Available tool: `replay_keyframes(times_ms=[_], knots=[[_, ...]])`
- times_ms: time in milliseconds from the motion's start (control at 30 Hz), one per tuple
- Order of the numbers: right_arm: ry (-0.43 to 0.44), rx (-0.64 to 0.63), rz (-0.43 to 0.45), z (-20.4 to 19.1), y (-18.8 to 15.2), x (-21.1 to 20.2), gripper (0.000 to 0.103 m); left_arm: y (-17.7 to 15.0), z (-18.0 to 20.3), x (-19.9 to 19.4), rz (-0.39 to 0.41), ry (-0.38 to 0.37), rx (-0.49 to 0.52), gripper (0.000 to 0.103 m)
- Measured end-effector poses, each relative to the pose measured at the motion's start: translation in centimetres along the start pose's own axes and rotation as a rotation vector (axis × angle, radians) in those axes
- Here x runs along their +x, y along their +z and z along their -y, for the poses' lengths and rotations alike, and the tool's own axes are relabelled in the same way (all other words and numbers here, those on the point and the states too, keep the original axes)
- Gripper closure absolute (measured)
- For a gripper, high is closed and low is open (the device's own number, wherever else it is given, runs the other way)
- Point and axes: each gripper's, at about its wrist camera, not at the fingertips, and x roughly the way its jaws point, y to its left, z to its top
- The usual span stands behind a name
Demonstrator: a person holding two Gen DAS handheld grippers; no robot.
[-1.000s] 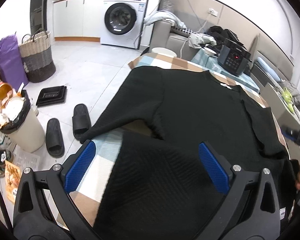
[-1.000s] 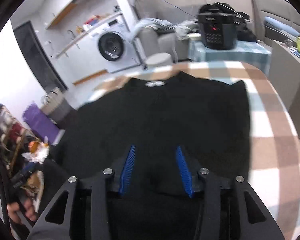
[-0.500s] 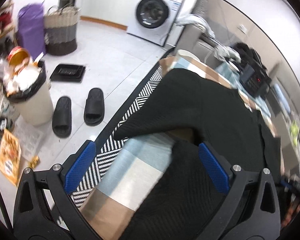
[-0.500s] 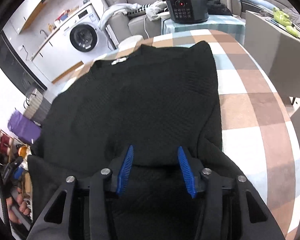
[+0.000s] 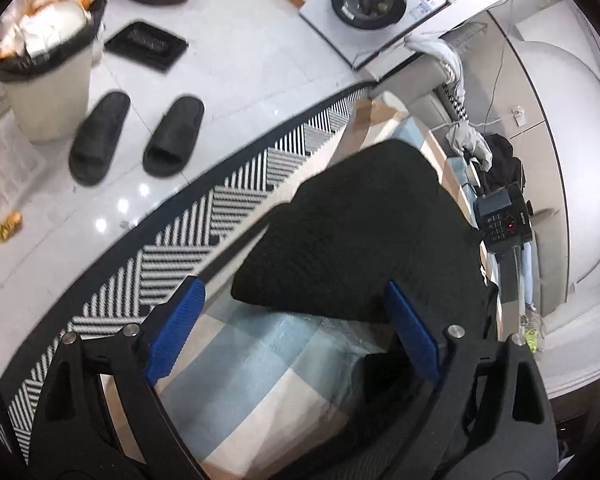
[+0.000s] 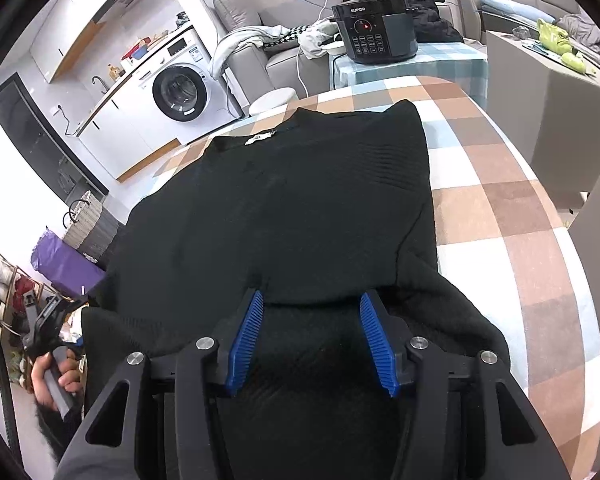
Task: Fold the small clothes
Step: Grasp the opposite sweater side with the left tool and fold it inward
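Left wrist view: left tool (image 5: 294, 330) wide, closing slightly, nothing gripped, black sweater (image 5: 364, 240) sleeve end just ahead on checked desk (image 5: 260, 380). Right tool (image 6: 312, 340) half-open, opening, hovering over sweater's folded hem.

Bright even daylight, glare spots on the floor tiles (image 5: 120, 208), motion blur left, fisheye-bent dark edges.

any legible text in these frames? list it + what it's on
"SUPOR": on the front of the black pressure cooker, above its control panel, right wrist view.
Button legends on that panel: too small to read.
White neck tag on the black sweater: no readable print.
Sticker on the washing machine: too small to read.
Left wrist view: cooker lettering blurred, unreadable.
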Motion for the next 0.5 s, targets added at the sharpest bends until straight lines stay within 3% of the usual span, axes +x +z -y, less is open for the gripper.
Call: replay_keyframes(times_ms=[100, 200, 267, 300, 367, 500], knots=[[-0.001, 0.002, 0.001, 0.0, 0.0, 0.1, 0.051, 0.3, -0.3, 1.9, -0.042, -0.012, -0.027, 0.025], [0.001, 0.003, 0.008, 0.1, 0.1, 0.0, 0.051, 0.3, -0.1, 3.2, -0.054, -0.042, -0.046, 0.043], [-0.002, 0.006, 0.011, 0.2, 0.1, -0.1, 0.051, 0.2, 0.4, 3.2, -0.026, -0.051, -0.044, 0.063], [-0.003, 0.008, 0.013, 0.3, 0.1, -0.1, 0.051, 0.2, 0.7, 3.1, -0.006, -0.051, -0.033, 0.067], [-0.008, 0.011, 0.018, 0.3, 0.1, -0.2, 0.051, 0.2, 1.7, 2.5, 0.037, -0.026, 0.01, 0.084], [-0.01, 0.013, 0.02, 0.3, -0.1, -0.3, 0.051, -0.1, 4.5, 1.2, 0.116, 0.064, 0.145, 0.088]])
